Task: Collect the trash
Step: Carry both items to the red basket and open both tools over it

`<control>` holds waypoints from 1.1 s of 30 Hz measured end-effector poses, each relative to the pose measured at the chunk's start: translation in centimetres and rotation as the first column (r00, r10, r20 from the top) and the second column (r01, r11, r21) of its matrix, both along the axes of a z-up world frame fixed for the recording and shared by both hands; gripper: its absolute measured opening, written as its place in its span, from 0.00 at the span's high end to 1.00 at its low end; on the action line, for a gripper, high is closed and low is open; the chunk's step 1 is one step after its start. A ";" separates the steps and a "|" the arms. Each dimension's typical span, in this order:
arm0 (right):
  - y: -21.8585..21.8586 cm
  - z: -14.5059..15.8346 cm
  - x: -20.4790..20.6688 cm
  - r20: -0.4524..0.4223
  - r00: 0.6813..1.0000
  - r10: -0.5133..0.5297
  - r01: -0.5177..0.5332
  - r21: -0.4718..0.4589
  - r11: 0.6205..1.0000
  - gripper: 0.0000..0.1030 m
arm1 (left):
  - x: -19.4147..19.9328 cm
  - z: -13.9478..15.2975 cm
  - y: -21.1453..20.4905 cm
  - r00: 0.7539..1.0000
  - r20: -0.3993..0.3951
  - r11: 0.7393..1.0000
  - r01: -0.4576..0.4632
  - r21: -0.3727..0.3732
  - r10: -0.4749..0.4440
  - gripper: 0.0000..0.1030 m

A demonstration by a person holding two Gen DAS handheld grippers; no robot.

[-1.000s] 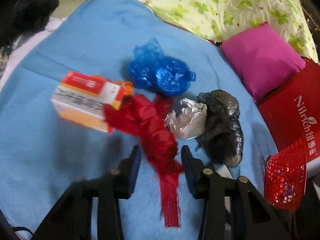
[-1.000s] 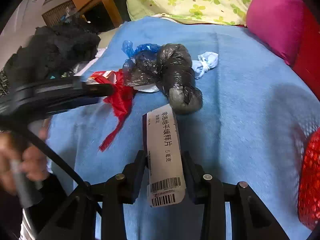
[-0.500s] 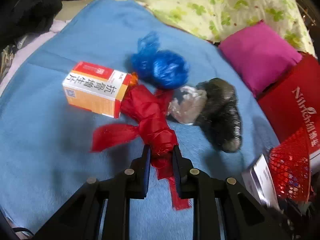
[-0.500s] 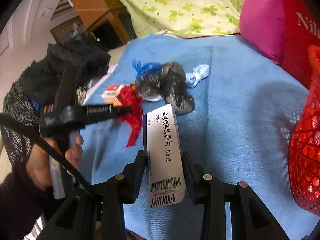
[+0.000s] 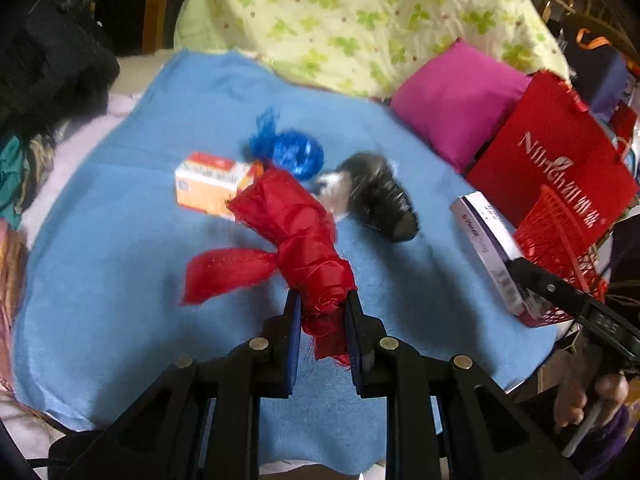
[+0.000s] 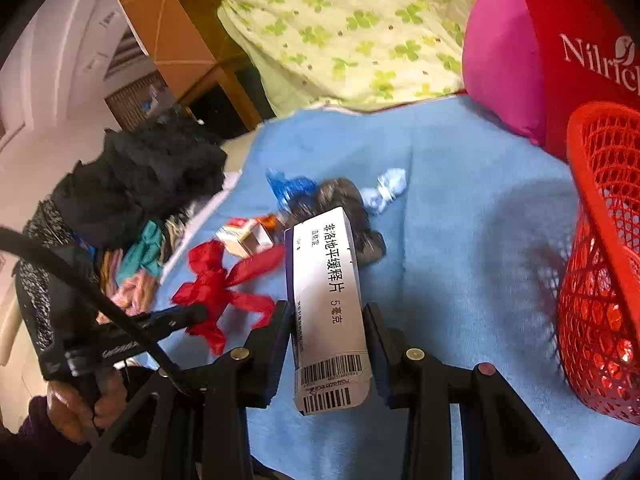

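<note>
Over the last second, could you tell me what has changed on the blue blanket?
The left gripper closed on the red plastic bag and lifted it off the blanket. The right gripper, still clamping the white medicine box, swung toward the red mesh basket. The orange box, blue bag and black bag stayed put.

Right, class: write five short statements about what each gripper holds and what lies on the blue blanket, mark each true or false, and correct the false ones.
1. The left gripper is shut on the red plastic bag. True.
2. The right gripper is open, holding nothing. False: it grips the white medicine box.
3. The red mesh basket is to the right of the right gripper. True.
4. The orange box is inside the basket. False: it lies on the blue blanket.
5. The pink cushion lies on the orange box. False: it lies apart, beside the red paper bag.
</note>
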State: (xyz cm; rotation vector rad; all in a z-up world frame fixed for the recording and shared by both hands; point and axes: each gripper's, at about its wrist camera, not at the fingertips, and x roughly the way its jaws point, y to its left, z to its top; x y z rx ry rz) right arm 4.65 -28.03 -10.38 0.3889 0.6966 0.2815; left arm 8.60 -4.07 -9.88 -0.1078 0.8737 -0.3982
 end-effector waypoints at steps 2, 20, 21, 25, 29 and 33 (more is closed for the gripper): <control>-0.1 0.6 -0.3 0.029 1.000 -0.009 0.009 0.012 1.000 0.62 | -0.7 1.1 0.0 1.000 0.029 1.000 0.003 -0.009 -0.003 0.79; -2.4 5.3 -4.9 0.240 0.964 -0.115 0.108 0.039 0.993 0.62 | -5.4 8.8 -6.1 0.966 0.211 0.988 0.152 -0.002 -0.148 0.79; -2.7 5.4 -5.0 0.247 0.961 -0.121 0.114 0.045 0.993 0.62 | -5.6 9.1 -6.6 0.962 0.222 0.987 0.161 0.006 -0.158 0.79; -3.8 5.9 -5.7 0.270 0.951 -0.150 0.136 0.068 0.988 0.62 | -6.4 10.4 -8.8 0.945 0.263 0.981 0.186 0.054 -0.194 0.79; -5.0 6.1 -6.5 0.286 0.941 -0.180 0.162 0.086 0.983 0.62 | -7.1 11.4 -10.8 0.924 0.309 0.974 0.200 0.111 -0.225 0.79; -6.3 6.3 -7.2 0.297 0.928 -0.223 0.198 0.111 0.974 0.62 | -8.0 12.4 -13.1 0.896 0.360 0.963 0.214 0.166 -0.261 0.79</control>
